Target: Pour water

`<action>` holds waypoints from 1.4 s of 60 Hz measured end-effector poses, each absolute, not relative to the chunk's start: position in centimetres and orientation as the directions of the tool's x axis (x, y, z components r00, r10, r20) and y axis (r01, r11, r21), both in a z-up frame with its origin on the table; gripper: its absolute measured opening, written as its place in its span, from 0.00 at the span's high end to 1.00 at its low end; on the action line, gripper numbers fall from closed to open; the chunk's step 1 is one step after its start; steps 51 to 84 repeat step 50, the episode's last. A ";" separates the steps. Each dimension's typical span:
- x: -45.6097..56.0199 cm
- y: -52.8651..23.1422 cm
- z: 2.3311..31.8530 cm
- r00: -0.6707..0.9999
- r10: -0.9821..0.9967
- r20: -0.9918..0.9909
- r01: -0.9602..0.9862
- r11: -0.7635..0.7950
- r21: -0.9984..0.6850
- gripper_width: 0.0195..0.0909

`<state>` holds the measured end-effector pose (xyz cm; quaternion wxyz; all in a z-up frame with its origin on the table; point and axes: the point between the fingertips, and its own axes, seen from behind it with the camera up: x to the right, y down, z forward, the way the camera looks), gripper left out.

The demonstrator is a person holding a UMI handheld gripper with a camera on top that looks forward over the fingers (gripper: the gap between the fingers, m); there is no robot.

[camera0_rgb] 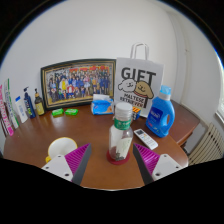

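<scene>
A brown wooden table (95, 135) carries a clear bottle (121, 132), a framed photo (78, 83), a white gift bag (139, 85), a blue detergent jug (162, 110), a remote (146, 139) and green sponges (64, 112)

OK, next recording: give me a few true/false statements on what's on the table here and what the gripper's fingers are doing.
1. A clear bottle with a green label stands just ahead of the fingers. True.
2. The gripper is shut on the bottle. False: its fingers are open and apart, with the bottle beyond them.
3. A blue detergent bottle stands next to the white gift bag. True.
4. The framed photo lies flat on the table. False: it stands upright against the wall.
5. A remote control lies on the table near the clear bottle. True.
</scene>
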<state>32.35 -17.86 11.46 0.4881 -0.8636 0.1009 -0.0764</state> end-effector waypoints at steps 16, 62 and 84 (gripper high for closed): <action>23.0 -27.7 18.5 0.966 -0.254 0.055 -0.094 -0.540 -0.836 0.08; 13.6 -36.0 21.8 0.975 -0.213 0.060 -0.067 -0.543 -0.837 0.08; 13.6 -36.0 21.8 0.975 -0.213 0.060 -0.067 -0.543 -0.837 0.08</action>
